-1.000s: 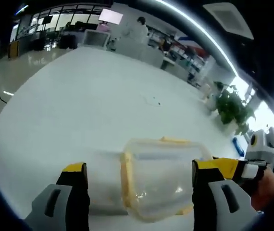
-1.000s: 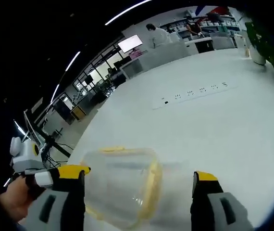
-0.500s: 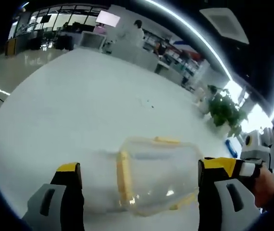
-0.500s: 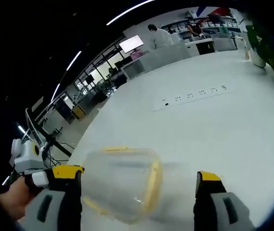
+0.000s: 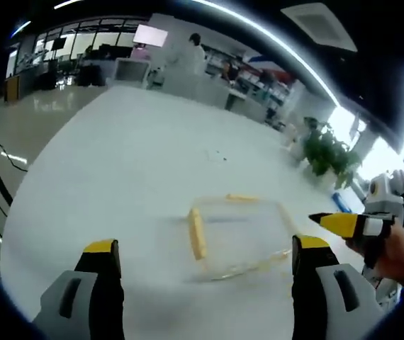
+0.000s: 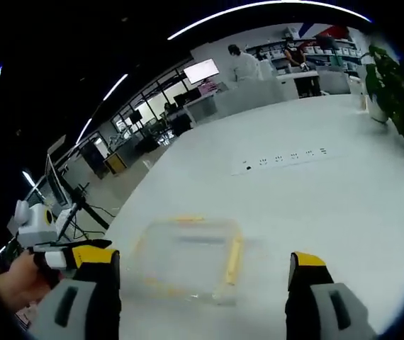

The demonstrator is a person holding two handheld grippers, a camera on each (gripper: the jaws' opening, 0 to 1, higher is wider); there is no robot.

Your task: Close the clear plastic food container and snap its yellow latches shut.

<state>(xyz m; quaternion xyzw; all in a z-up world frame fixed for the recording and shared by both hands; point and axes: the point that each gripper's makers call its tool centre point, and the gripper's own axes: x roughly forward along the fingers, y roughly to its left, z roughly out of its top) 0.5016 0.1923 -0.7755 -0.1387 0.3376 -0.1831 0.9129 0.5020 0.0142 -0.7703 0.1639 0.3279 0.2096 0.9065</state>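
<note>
The clear plastic food container (image 5: 241, 234) rests on the white table (image 5: 131, 156), with a yellow latch (image 5: 197, 232) on its left side and another (image 5: 241, 198) on its far side. My left gripper (image 5: 203, 246) hovers above its near edge, jaws wide open and holding nothing. In the right gripper view the container (image 6: 184, 258) lies between the jaws of my open right gripper (image 6: 202, 258), which is also off it. Whether the yellow latch (image 6: 234, 258) is snapped down I cannot tell. The right gripper (image 5: 351, 225) is held by a hand at the container's right.
A row of sockets (image 6: 283, 157) is set into the table beyond the container. A potted plant (image 5: 326, 152) stands at the table's far right, with a small blue object (image 5: 340, 205) near it. The left gripper (image 6: 67, 249) and a hand show at the left. People stand at distant desks.
Both views have pulled back and up from the container, which now looks smaller and flatter. It stays in place on the table. Both grippers remain open.
</note>
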